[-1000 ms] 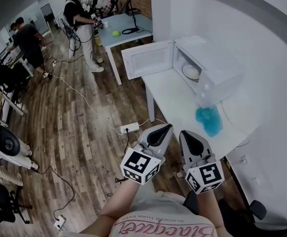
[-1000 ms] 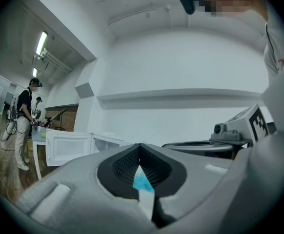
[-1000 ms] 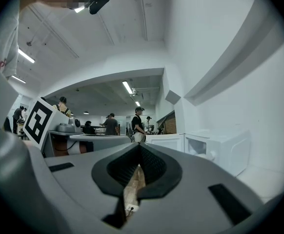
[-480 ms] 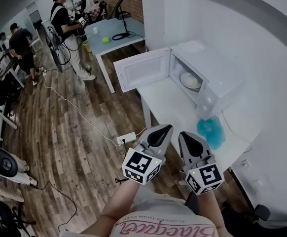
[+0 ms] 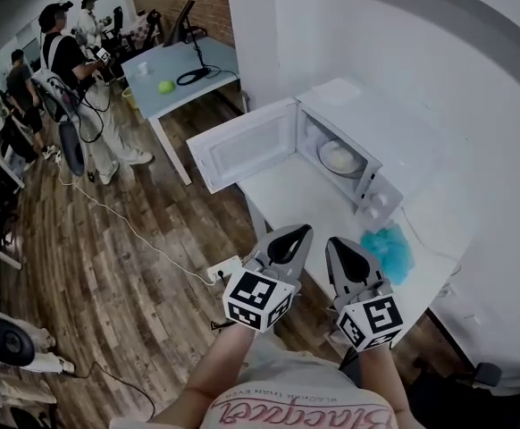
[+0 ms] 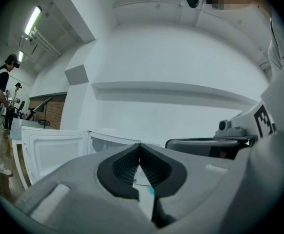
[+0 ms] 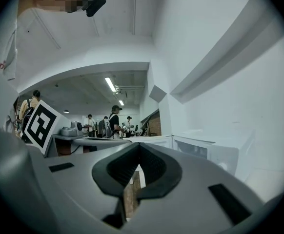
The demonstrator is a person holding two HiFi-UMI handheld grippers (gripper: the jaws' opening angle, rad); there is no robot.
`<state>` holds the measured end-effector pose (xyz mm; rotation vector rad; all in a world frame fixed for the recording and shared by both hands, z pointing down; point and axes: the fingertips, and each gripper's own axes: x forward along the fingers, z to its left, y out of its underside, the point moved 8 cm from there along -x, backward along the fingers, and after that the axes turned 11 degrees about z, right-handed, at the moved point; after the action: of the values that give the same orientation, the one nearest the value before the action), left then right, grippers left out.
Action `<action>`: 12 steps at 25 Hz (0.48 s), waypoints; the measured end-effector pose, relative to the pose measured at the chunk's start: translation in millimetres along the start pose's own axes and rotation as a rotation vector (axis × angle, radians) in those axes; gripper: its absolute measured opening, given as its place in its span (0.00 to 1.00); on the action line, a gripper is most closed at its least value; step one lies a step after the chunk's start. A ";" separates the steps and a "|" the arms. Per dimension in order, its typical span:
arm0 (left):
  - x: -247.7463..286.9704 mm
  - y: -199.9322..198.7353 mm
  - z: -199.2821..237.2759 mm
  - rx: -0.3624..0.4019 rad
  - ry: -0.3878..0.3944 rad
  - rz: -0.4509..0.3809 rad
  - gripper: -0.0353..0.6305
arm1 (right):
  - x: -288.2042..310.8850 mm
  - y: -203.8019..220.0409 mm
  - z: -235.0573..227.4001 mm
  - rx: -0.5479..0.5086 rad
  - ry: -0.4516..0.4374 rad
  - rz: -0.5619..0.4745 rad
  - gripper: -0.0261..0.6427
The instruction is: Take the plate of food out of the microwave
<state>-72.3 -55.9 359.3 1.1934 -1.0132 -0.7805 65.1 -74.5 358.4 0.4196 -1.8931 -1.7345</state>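
Pointing level toward one white table [image 5: 300, 190], two tongs sit side by side low in the head view: the left tongs [image 5: 302, 230] and the right tongs [image 5: 333, 241], each carrying one marker cube [image 5: 258, 299]. Both are clenched tip to tip with nothing between the pads, as each one's own view shows.

Ahead of them stands one microwave [image 5: 394, 141], its single door [image 5: 242, 146] swung wide toward the left tongs' side. One plate [image 5: 339, 157] of pale food sits inside the cavity, well apart from both tongs. One teal fluffy cloth [image 5: 390, 248] lies on the table just ahead of the right tongs. Far past the left tongs is one pale blue table [image 5: 184, 70] bearing one green ball [image 5: 165, 87], with at least three people [image 5: 63, 52] near it. One power strip [image 5: 222, 269] lies on the wooden floor [image 5: 135, 266] beside the left tongs.

Only the head view shows the plate. The left gripper view shows the door and the cavity's edge, plus a sliver of teal below its closed tips. The right gripper view shows the left tongs' cube, people under ceiling lights [image 7: 111, 84], and the microwave's front off to its right.
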 end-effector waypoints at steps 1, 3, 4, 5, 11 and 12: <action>2.9 -1.7 6.7 0.002 0.014 -0.001 0.06 | 6.9 -0.9 -0.3 0.001 0.013 0.004 0.06; 8.6 -4.2 19.1 0.011 0.046 0.001 0.06 | 20.3 -2.6 -0.8 0.006 0.039 0.014 0.06; 11.5 -5.0 24.8 0.018 0.063 0.003 0.06 | 26.9 -3.5 -1.1 0.006 0.050 0.018 0.06; 14.3 -5.4 30.5 0.025 0.076 0.007 0.06 | 33.3 -4.5 -1.4 0.005 0.059 0.021 0.05; 26.4 -6.5 65.1 0.044 0.128 0.020 0.06 | 66.8 -9.9 0.6 0.005 0.111 0.030 0.06; 27.6 -6.8 70.3 0.044 0.138 0.022 0.06 | 71.4 -10.2 1.4 0.007 0.122 0.033 0.06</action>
<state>-127.1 -108.2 362.5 1.2548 -0.9320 -0.6525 5.2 -114.7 360.8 0.4825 -1.8109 -1.6427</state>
